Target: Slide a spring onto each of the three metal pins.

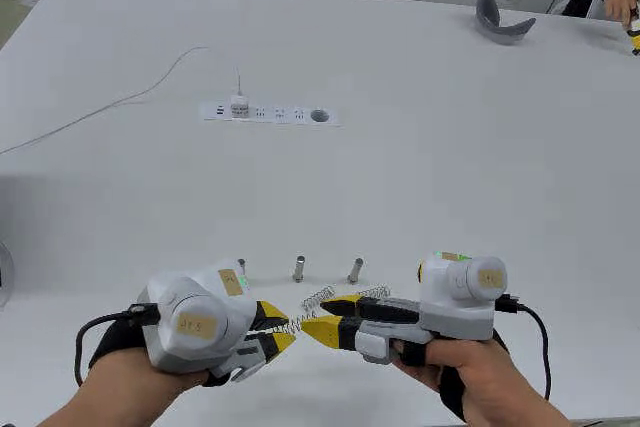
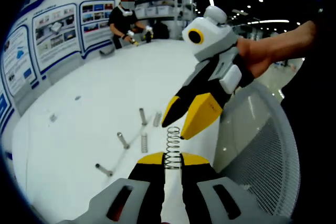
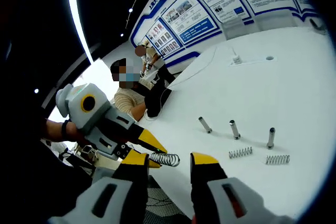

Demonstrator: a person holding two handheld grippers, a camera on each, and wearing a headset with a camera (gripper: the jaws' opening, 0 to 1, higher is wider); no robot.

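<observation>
Three metal pins [image 1: 242, 267] [image 1: 299, 268] [image 1: 355, 270] and three springs [image 1: 318, 297] [image 1: 375, 293] [image 1: 292, 324] on one white worktop [image 1: 450, 167]; two grippers [image 1: 280, 327] [image 1: 318, 317], one power strip [image 1: 270, 113] carrying one plug [image 1: 239, 105], and one grey curved object [image 1: 500, 19]

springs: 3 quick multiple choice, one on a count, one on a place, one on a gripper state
1. How many loose springs lie on the table beside the pins? A one B two C four
2. The lifted spring is: A in the left gripper B on a pin C on the floor
3. The right gripper is: A open B shut on a pin C shut on a spring
B, two lie flat there; A, its tips pinch the spring's end; A, its tips stand wide apart.
</observation>
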